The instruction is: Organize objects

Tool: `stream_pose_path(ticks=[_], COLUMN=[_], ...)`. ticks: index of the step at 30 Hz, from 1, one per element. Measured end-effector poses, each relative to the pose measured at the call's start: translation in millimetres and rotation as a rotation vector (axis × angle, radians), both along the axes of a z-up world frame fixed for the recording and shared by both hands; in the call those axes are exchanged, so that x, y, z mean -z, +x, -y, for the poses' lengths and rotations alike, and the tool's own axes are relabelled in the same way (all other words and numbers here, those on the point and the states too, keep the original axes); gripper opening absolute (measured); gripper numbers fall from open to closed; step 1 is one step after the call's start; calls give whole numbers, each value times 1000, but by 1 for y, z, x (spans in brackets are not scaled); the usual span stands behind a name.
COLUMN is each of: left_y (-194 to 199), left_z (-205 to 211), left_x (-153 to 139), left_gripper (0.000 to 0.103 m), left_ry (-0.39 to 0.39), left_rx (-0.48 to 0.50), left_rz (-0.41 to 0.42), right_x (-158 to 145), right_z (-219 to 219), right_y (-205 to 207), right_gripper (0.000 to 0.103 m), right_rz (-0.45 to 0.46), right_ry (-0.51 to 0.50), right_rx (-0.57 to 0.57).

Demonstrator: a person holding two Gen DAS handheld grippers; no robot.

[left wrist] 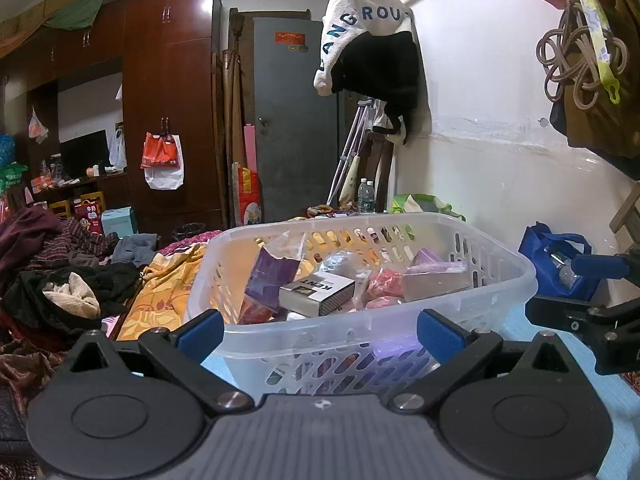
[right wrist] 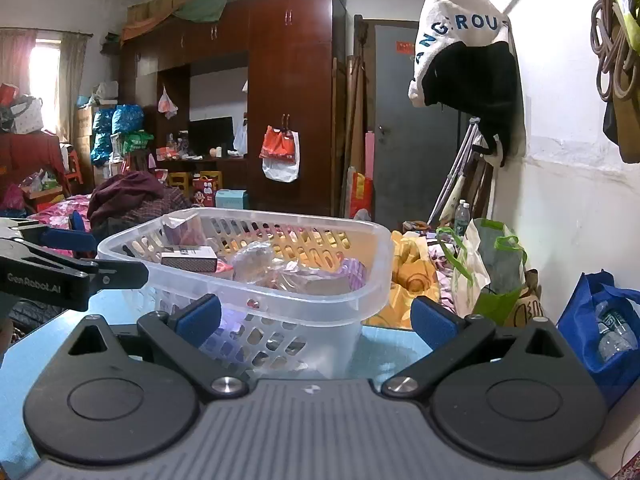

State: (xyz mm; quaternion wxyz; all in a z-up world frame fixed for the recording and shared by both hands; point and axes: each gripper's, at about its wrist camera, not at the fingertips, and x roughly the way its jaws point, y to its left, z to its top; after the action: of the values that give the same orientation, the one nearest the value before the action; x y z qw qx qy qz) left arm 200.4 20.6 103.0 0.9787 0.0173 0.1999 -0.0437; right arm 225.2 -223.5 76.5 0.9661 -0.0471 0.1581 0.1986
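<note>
The dark wooden wardrobe [left wrist: 168, 100] fills the 10 o'clock part of the left wrist view, with an orange and white bag [left wrist: 162, 160] hanging from its door handle. A grey door [left wrist: 296, 120] stands at 12 o'clock beside it, and a white and black garment [left wrist: 368, 52] lettered in blue hangs on the wall at 1 o'clock.

The translucent plastic basket [left wrist: 496, 276] sits on a light blue surface [left wrist: 624, 400] directly ahead of both grippers, at the centre of each view. It holds a heap of small items: a purple packet [left wrist: 272, 276] standing tilted at the left, a white box printed KENT [left wrist: 318, 294] lying just beside it, and pink wrapped pieces [left wrist: 384, 286] toward the right. A blue bag [left wrist: 556, 264] with a bottle inside rests at 3 o'clock, near the basket but apart from it. Yellow patterned cloth [left wrist: 160, 292] and dark clothes [left wrist: 60, 280] lie at 9 o'clock.

The left gripper [left wrist: 320, 330] is spread wide, its blue pads level with the basket's near wall and holding nothing; whether the pads touch the plastic cannot be told. The right gripper [right wrist: 316, 316] is likewise wide open and empty, with the basket's near corner between its fingers. In the right wrist view the left gripper reaches in from 9 o'clock, its tip right at the basket's rim.
</note>
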Motion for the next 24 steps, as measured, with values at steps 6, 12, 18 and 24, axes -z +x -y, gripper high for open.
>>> stream_pose_path(ticks=[6, 12, 18, 24], left_y=[1, 1, 0, 0], left_z=[1, 2, 4, 5], left_x=[0, 1, 2, 3], left_gripper=[103, 103, 103, 103], left_ry=[0, 0, -1, -3], left_rx=[0, 0, 4, 2], left_rz=[0, -2, -3, -6], right_x=[-1, -1, -2, -2], right_z=[0, -1, -1, -2], right_y=[-1, -2, -3, -4], right_gripper=[103, 103, 103, 103], right_rz=[6, 11, 13, 14], right_ry=[1, -2, -3, -4], right_rx=[0, 0, -3, -5])
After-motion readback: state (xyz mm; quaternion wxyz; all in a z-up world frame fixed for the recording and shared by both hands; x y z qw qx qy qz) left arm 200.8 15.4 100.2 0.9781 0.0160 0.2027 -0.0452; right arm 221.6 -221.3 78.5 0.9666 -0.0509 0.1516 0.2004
